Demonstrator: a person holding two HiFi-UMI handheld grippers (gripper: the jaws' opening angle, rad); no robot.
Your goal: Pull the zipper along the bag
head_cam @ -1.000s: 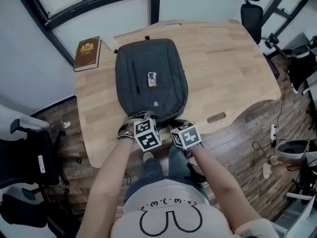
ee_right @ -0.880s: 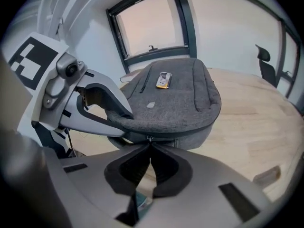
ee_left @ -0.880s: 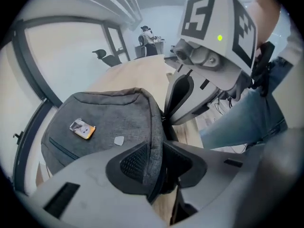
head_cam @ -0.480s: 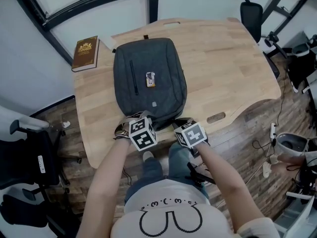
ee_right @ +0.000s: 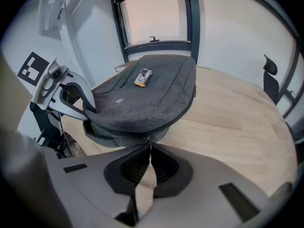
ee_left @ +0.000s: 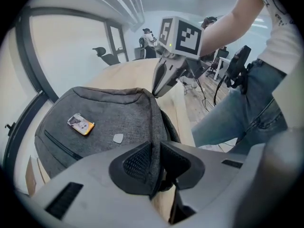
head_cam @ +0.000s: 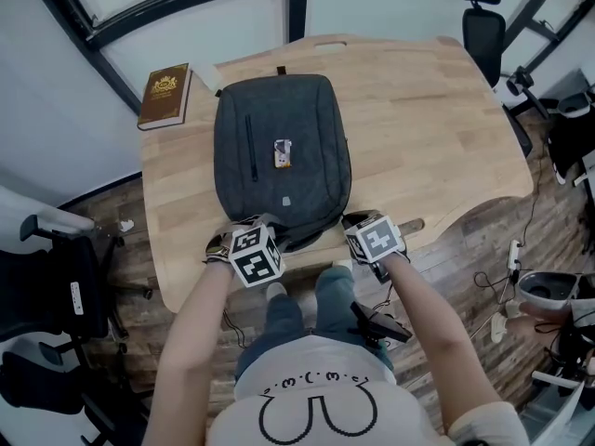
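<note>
A grey backpack (head_cam: 279,147) lies flat on the wooden table (head_cam: 428,128), its bottom end at the near edge. My left gripper (head_cam: 244,232) is at the bag's near left corner. In the left gripper view its jaws (ee_left: 154,151) are closing, with the pads pressed on a fold of the bag's grey fabric (ee_left: 153,127). My right gripper (head_cam: 361,228) is at the near right corner. Its jaws (ee_right: 150,151) pinch the small zipper pull (ee_right: 149,143) at the bag's seam and are opening slightly. The zipper track runs round the bag's rim (ee_right: 190,96).
A brown book (head_cam: 165,94) lies at the table's far left corner. A small card (head_cam: 282,152) sits on the bag's front. Office chairs stand at the left (head_cam: 56,277) and far right (head_cam: 483,17). The person's legs (head_cam: 307,314) are against the near table edge.
The two grippers have moved apart along the bag's near edge, the right one going right and the left one slightly left. Both sets of jaws have closed on the bag.
</note>
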